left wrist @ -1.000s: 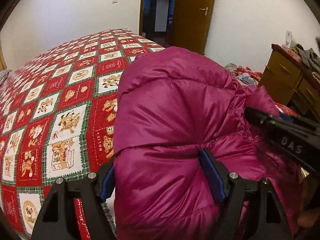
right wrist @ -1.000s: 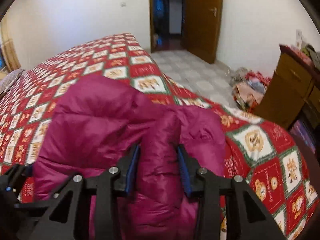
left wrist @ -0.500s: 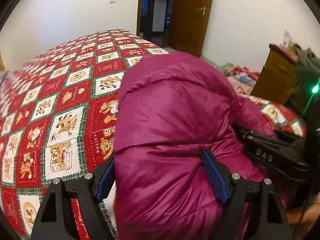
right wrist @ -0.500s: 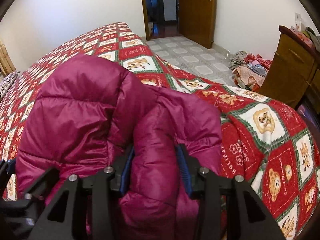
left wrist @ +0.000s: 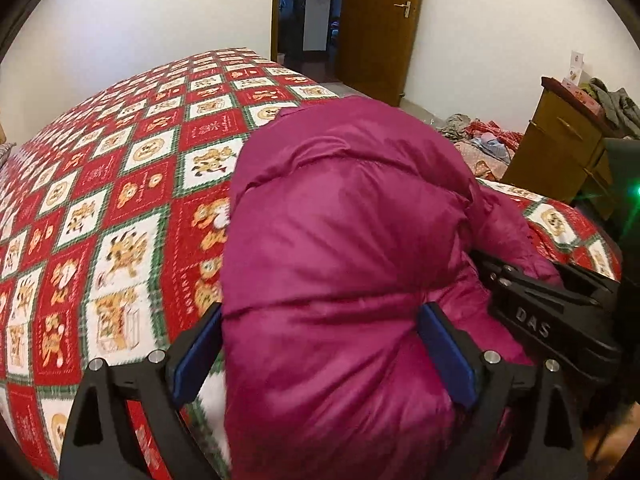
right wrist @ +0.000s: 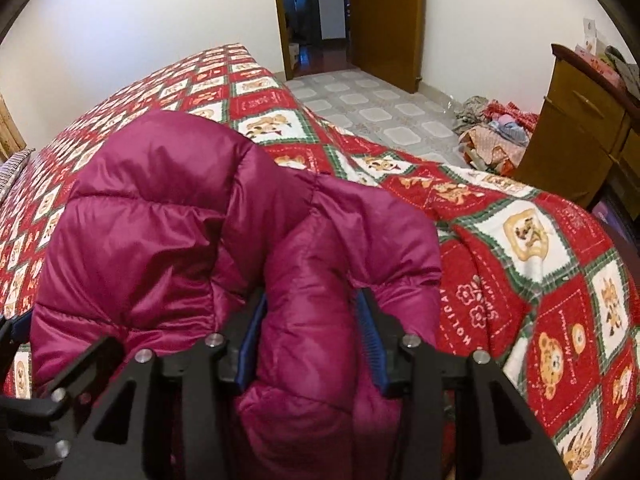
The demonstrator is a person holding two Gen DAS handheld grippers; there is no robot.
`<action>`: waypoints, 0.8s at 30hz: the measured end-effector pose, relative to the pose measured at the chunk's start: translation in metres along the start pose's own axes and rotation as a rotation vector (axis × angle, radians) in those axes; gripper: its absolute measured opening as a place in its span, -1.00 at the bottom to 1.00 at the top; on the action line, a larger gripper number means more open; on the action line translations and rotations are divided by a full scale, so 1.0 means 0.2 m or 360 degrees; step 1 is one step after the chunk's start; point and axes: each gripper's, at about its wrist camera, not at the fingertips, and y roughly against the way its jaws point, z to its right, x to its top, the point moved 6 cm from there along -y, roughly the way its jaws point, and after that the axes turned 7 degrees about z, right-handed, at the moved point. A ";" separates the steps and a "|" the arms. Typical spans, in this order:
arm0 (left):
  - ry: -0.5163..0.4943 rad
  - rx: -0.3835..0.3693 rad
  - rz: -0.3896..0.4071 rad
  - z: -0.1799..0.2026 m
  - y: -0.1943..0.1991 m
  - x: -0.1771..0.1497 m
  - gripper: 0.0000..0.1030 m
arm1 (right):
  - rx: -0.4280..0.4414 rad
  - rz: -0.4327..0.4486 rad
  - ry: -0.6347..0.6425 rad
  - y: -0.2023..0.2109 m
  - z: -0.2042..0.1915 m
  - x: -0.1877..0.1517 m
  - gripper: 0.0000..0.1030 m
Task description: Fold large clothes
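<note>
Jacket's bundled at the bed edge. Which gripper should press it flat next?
Probably the left gripper: its jaws have just been opening and straddle the magenta puffer jacket across its broad bulk. The right gripper, jaws also just opening, has only a narrow fold between them.

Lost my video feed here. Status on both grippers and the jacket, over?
Left gripper jaws wide, just been opening, loose around magenta puffer jacket. Right gripper jaws also opening, pads against a bunched fold. Jacket bundled on quilt. Nothing in the way.
</note>
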 end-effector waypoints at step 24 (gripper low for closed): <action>-0.0116 0.0050 0.0056 0.01 0.34 -0.26 0.85 | -0.0033 0.0102 -0.0115 0.44 0.00 -0.41 0.34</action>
